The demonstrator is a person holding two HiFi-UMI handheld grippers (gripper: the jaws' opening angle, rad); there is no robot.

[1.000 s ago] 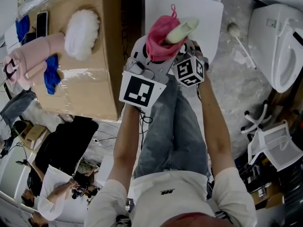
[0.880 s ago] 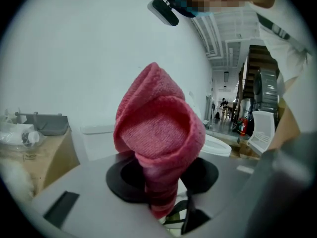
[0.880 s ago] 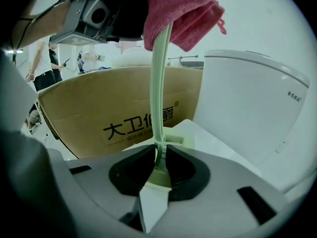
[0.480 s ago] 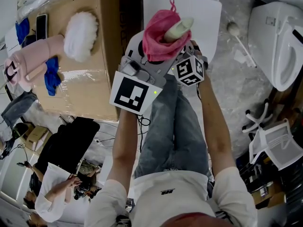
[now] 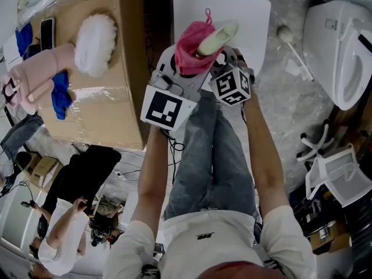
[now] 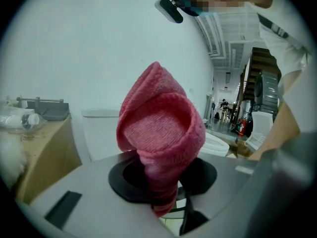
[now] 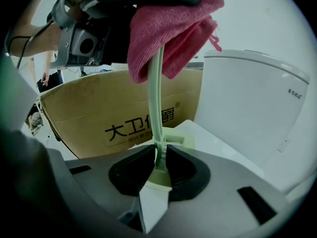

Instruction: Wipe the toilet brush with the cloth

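Note:
The pink cloth is bunched round the pale green toilet brush, whose end sticks out to the right of it. My left gripper holds the cloth from below. Its jaws are closing, and the cloth is pinched between them at my left gripper. My right gripper is shut on the brush's thin handle, clamped at my right gripper. In the right gripper view the cloth drapes over the handle's upper part and hides the brush's far end.
A cardboard box stands at the left with a white fluffy thing, pink and blue items on it. A white toilet tank is straight ahead. Another toilet, a loose brush and a white rack are at the right.
Half a second ago the left gripper sat further toward the lower left, with the cloth spread wider over the brush. It has come back, the cloth is bunched tighter and more of the brush's end shows.

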